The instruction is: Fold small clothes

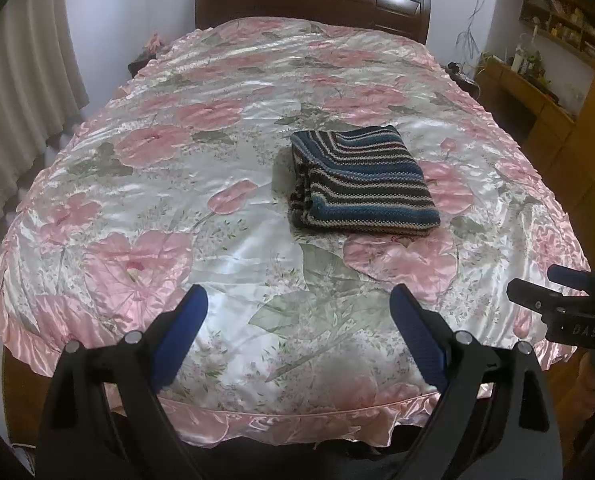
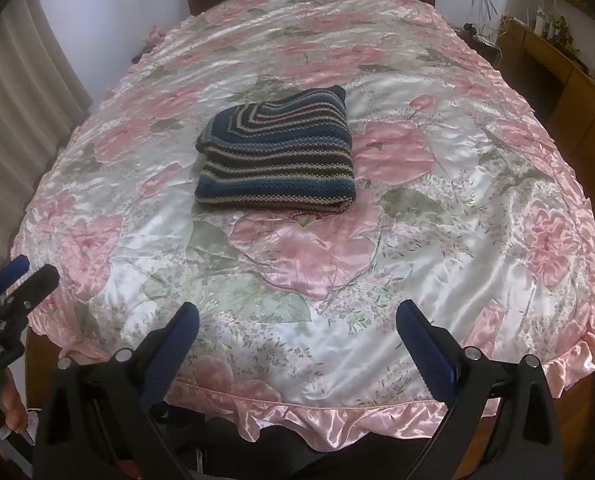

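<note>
The striped knit garment (image 1: 361, 180) lies folded into a compact rectangle on the bed (image 1: 217, 240), a little past the middle toward one o'clock in the left wrist view and toward eleven o'clock in the right wrist view. Its layered edges show on the left side, stacked loosely. The satin bedspread (image 2: 437, 240) beneath looks slick, so a nudge could slide the whole bundle or let the top layer slip open. The left gripper (image 1: 297, 320) and the right gripper (image 2: 297, 332) both hang near the foot of the bed at six o'clock, well apart from the garment, jaws spread wide and holding nothing. Reaching back in carelessly risks snagging the open knit and undoing the fold.
</note>
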Demonstrator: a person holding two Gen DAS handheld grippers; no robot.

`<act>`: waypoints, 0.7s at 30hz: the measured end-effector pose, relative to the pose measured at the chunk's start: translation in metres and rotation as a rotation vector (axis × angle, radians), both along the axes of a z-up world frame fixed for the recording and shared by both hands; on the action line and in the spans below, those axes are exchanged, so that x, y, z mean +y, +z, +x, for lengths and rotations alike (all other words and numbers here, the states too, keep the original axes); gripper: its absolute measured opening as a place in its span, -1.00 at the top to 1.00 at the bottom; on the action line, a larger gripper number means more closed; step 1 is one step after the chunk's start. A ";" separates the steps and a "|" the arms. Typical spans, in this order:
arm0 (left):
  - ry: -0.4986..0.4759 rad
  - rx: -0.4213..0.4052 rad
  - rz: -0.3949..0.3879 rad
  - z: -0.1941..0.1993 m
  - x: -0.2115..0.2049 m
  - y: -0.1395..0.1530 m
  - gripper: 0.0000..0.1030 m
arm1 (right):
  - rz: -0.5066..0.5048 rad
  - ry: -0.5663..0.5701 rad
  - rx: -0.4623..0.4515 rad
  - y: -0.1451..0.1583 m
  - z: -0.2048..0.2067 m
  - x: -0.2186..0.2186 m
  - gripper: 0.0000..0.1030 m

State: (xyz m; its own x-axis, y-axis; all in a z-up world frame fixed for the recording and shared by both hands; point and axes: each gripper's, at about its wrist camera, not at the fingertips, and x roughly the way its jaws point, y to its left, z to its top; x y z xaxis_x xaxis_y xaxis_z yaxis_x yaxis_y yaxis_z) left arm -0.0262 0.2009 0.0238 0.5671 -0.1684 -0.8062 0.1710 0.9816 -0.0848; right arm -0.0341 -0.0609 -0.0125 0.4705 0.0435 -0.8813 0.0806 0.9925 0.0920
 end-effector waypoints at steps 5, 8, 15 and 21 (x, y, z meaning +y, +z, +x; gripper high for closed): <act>0.005 -0.007 0.012 -0.001 0.000 0.000 -0.79 | -0.009 0.003 0.000 0.001 -0.003 0.004 -0.93; 0.007 -0.004 0.016 0.000 0.000 -0.001 -0.79 | -0.014 0.004 -0.002 0.001 -0.003 0.004 -0.93; 0.006 -0.004 0.018 -0.001 0.000 -0.001 -0.79 | -0.021 0.007 -0.008 0.002 -0.004 0.003 -0.93; 0.006 -0.004 0.021 -0.001 0.000 -0.002 -0.79 | -0.024 0.006 -0.009 0.002 -0.004 0.002 -0.93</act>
